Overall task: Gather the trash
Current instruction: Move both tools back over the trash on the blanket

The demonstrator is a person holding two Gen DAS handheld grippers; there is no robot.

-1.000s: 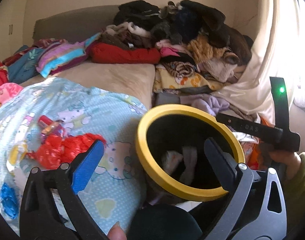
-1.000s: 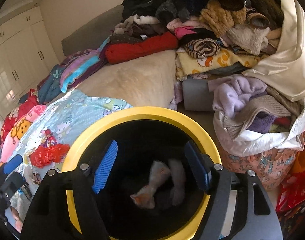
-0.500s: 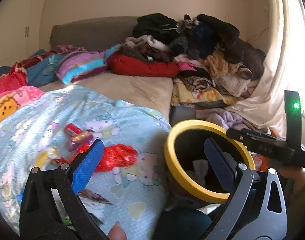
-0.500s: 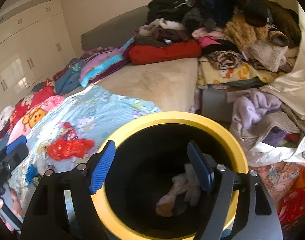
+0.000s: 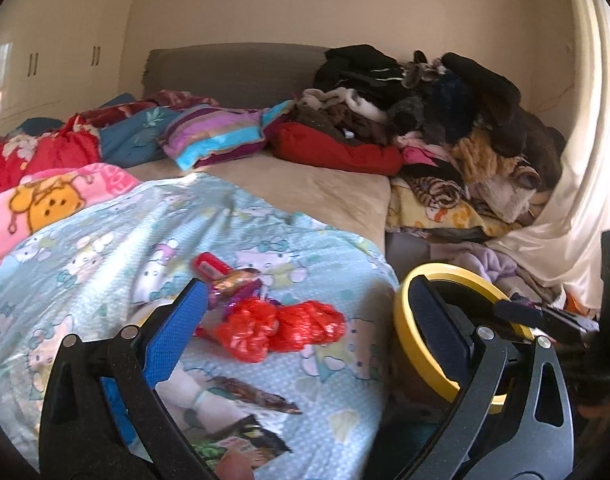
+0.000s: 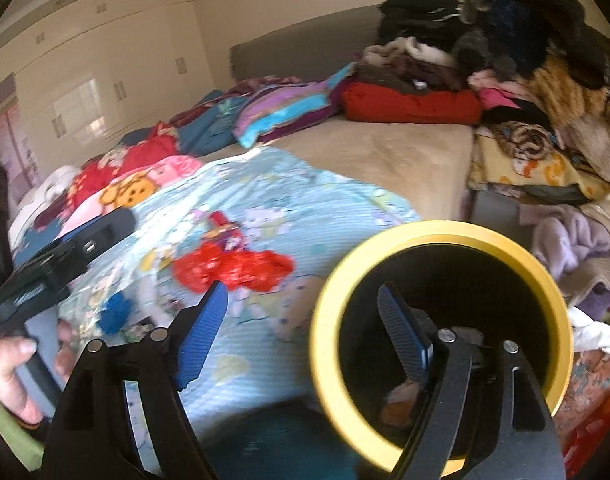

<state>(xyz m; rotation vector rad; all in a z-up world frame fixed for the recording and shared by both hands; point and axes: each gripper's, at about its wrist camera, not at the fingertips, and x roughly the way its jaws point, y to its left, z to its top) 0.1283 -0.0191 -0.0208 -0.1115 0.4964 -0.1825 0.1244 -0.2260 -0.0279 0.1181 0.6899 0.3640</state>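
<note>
No legible writing (blanket (image 5: 265, 248) cartoon-printed)

Home bedroom, bed (image 5: 329, 184) with cartoon blanket (image 5: 105, 248), piled clothes (image 5: 445, 120), built-in wardrobes (image 6: 105, 64)

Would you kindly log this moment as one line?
left gripper: open, empty | right gripper: open, empty, opening | red wrapper: on bed | bin: beside bed

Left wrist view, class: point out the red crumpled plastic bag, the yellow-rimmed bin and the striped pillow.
Red crumpled plastic bag (image 5: 281, 330): left wrist view, middle of the crinkled plastic.
Yellow-rimmed bin (image 5: 405, 332): left wrist view, left side of the rim.
Striped pillow (image 5: 217, 134): left wrist view, centre of its face.
</note>
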